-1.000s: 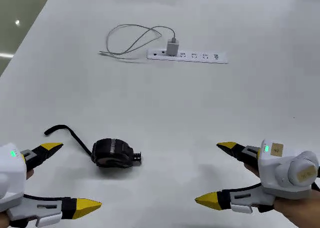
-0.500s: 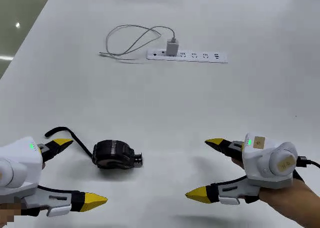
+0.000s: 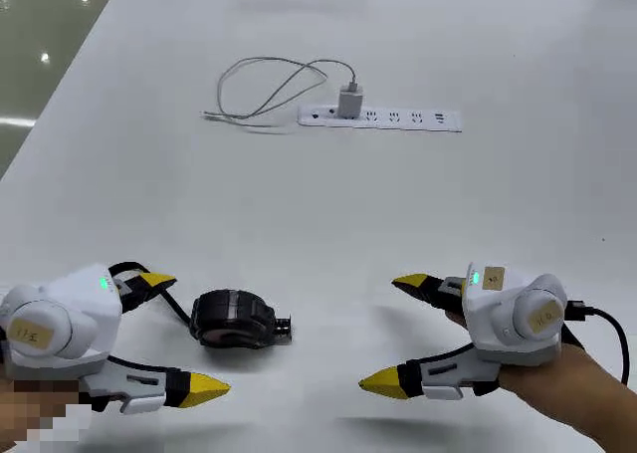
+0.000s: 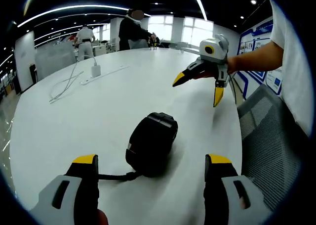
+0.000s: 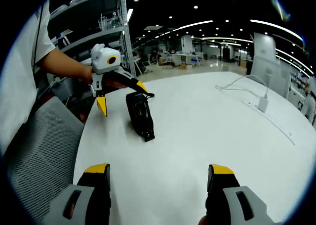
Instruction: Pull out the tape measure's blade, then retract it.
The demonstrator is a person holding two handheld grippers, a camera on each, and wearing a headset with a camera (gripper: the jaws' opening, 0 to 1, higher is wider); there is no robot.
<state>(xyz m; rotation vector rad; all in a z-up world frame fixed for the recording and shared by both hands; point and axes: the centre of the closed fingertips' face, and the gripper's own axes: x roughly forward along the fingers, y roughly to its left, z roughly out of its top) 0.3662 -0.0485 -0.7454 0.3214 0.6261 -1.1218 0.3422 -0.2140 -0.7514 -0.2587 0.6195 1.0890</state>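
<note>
Before spread left tongs [image 4: 150, 159], tape measure [image 4: 152, 142], right tongs [image 5: 160, 168] spread, their view adds shelving [image 5: 106, 22]

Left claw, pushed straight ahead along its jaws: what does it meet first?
The tape measure, lying just ahead of the left claw and roughly centred between its open jaws; the exact gap is unclear.

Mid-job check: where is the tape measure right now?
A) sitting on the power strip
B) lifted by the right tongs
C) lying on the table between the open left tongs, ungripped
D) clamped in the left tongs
C: the tape measure rests on the table with a gap to each tip of the left tongs, which stand wide open.
</note>
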